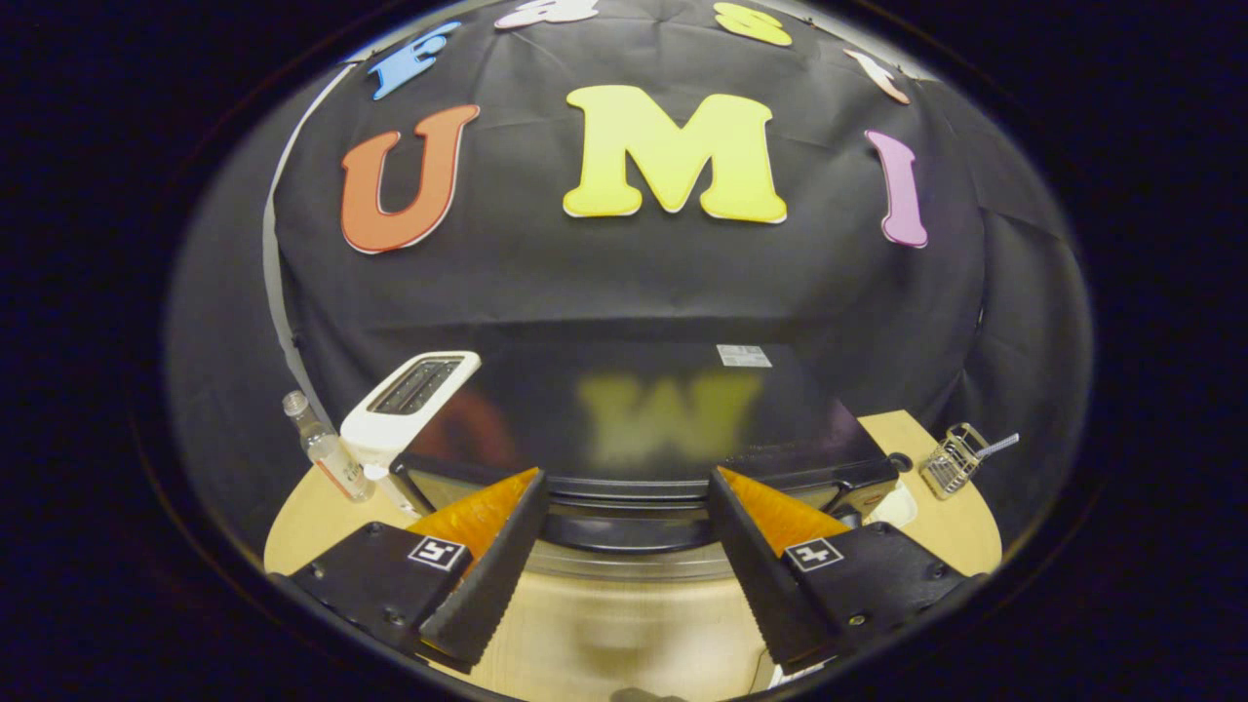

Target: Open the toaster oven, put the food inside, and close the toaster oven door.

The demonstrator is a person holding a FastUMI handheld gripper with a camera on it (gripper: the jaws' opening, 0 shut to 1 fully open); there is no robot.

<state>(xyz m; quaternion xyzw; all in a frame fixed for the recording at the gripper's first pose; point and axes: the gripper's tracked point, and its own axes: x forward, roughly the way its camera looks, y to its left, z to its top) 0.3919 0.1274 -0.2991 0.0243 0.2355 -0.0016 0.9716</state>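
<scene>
Gripper view, here's what's there:
Gripper: jaws wide apart, nothing between them, ribbed inner faces on the fingers.
Toaster oven: right ahead, glossy black top that mirrors the wall, rounded dark handle sitting across the gap between the fingertips.
Table: pale wood, smooth.
Toaster: white slot type, left of the oven.
Bottle: small clear plastic, beside the toaster.
Wire basket: little metal one, off right.
Food: can't tell which thing it is.
</scene>
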